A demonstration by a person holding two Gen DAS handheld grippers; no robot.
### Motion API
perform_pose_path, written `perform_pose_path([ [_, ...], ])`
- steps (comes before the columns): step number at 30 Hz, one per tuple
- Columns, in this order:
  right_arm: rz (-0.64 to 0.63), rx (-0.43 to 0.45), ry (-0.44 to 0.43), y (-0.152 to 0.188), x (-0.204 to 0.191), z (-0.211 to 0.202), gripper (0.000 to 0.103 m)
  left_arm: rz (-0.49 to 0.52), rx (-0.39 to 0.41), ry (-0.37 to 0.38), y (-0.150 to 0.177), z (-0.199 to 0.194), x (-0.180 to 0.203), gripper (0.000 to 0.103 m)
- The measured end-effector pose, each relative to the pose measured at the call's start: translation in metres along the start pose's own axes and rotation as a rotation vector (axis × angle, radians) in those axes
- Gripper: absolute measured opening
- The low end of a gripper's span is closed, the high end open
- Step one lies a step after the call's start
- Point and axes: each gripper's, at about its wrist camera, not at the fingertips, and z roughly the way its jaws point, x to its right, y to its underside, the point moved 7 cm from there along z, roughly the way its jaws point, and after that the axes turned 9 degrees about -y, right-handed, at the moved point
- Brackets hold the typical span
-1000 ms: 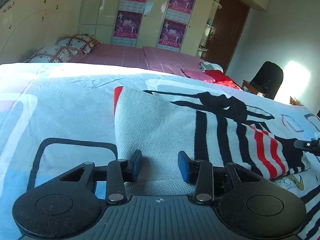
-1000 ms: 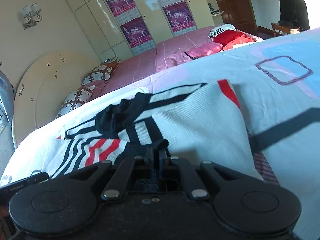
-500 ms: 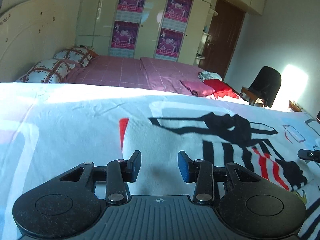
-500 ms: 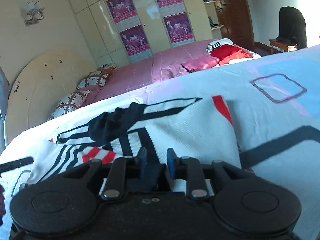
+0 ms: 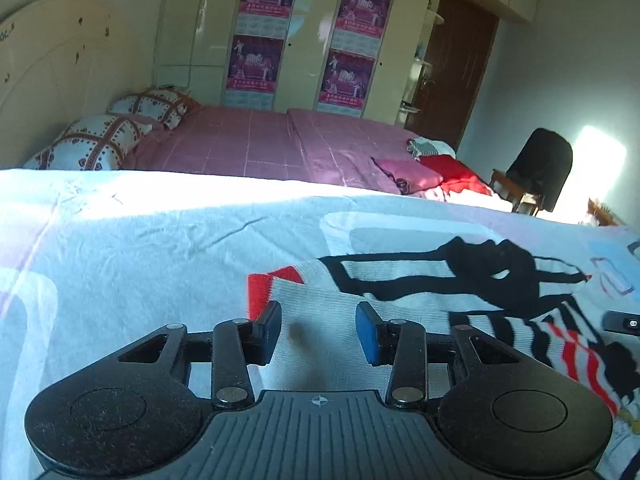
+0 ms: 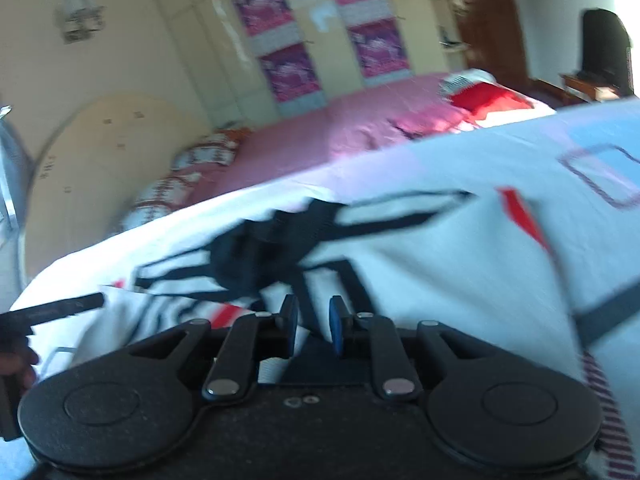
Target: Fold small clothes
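A home bedroom: pink-sheeted bed [image 5: 256,144] with pillows [image 5: 92,144], cream wardrobe [image 5: 304,32], wooden door [image 5: 452,68].

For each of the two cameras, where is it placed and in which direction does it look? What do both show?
Left wrist: sits on the left gripper, looks down over the striped garment towards the pink bed; its own open fingers show.
Right wrist: sits on the right gripper, looks over the same garment, blurred; its fingers, slightly apart, and a hand show.
Shared: garment, patterned sheet, pink bed, wardrobe posters.

Blk grippers [image 5: 318,328], blue-padded jaws
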Motion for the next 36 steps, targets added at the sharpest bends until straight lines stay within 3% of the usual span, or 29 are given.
perform_pose_path([
  [3,-0.042,-0.026,-0.065,0.0,-0.027,0.02,0.019,0.004,0.024,0.017,0.002,-0.014,0.015,0.04],
  [5,-0.084,-0.06,-0.078,0.005,-0.041,0.034,0.024,0.039,0.008,-0.018,0.009,-0.015,0.024,0.04],
  [7,-0.127,-0.129,-0.04,0.015,-0.045,0.05,0.027,0.068,-0.042,-0.049,0.02,-0.006,0.027,0.04],
  [9,-0.161,-0.13,-0.023,0.018,-0.046,0.052,0.03,0.094,-0.01,-0.067,0.021,-0.01,0.025,0.04],
  [11,-0.202,-0.124,-0.005,0.016,-0.046,0.051,0.041,0.097,0.014,-0.103,0.014,-0.014,0.015,0.04],
  [14,-0.238,-0.144,-0.013,0.017,-0.047,0.057,0.042,0.059,0.016,-0.126,0.003,-0.008,-0.003,0.04],
  [16,-0.299,-0.179,-0.015,0.021,-0.05,0.063,0.035,0.064,-0.045,-0.135,0.005,0.009,-0.01,0.04],
  [17,-0.341,-0.184,-0.002,0.022,-0.052,0.065,0.024,0.059,-0.073,-0.139,0.009,0.018,-0.013,0.04],
  [19,-0.361,-0.172,0.032,0.02,-0.047,0.064,0.011,0.009,-0.055,-0.135,0.009,0.021,-0.021,0.049],
  [22,-0.304,-0.148,0.047,0.016,-0.033,0.06,0.01,-0.008,-0.031,-0.194,0.008,0.021,-0.029,0.052],
  [24,-0.338,-0.144,0.06,0.019,-0.036,0.061,0.01,-0.04,-0.029,-0.197,0.01,0.026,-0.035,0.059],
  [28,-0.267,-0.134,0.041,0.013,-0.029,0.055,0.014,-0.068,-0.036,-0.206,0.007,0.019,-0.036,0.06],
  [31,-0.21,-0.067,0.032,0.005,-0.023,0.024,0.015,-0.065,0.02,-0.1,0.008,-0.017,-0.015,0.06],
  [36,-0.138,-0.074,-0.042,0.021,-0.035,-0.003,0.016,0.038,0.026,0.016,0.039,-0.056,0.05,0.06],
])
